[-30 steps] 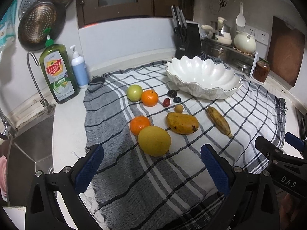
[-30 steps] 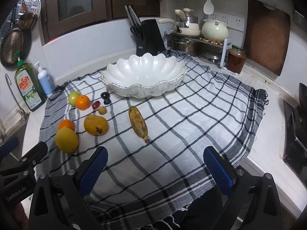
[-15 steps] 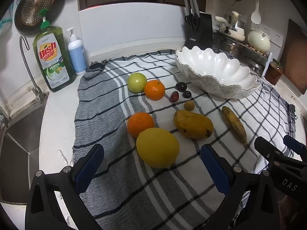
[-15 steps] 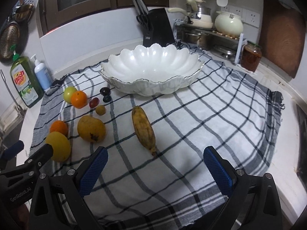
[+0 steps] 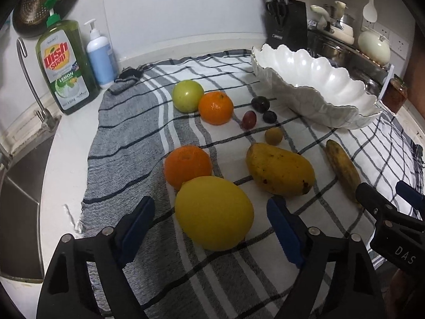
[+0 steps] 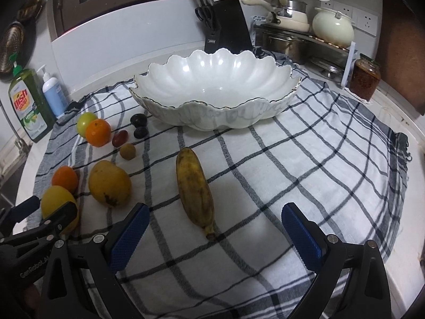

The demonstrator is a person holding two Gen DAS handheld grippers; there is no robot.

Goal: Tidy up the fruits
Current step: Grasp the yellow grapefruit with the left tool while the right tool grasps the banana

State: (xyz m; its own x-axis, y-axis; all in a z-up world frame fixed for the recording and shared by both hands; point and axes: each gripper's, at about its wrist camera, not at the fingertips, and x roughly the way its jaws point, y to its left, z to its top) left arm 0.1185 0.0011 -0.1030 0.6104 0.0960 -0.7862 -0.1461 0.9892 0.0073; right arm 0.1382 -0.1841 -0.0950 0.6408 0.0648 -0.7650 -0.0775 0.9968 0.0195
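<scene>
Yellow citrus [image 5: 213,212] sits between the closing left gripper [image 5: 211,222], untouched; only the right view shows the spread right gripper [image 6: 215,228] flanking the banana [image 6: 195,191].

My left claw [image 5: 212,220] tipped downward, jaws closing with nothing pressed yet, my right claw [image 6: 215,226] tipped downward alongside, jaws wide apart

You are working in a home kitchen: sink [image 5: 21,186] with tap, dish soap bottle [image 5: 66,66], knife block [image 6: 225,26], cookware rack [image 6: 305,42], wall sockets.
</scene>
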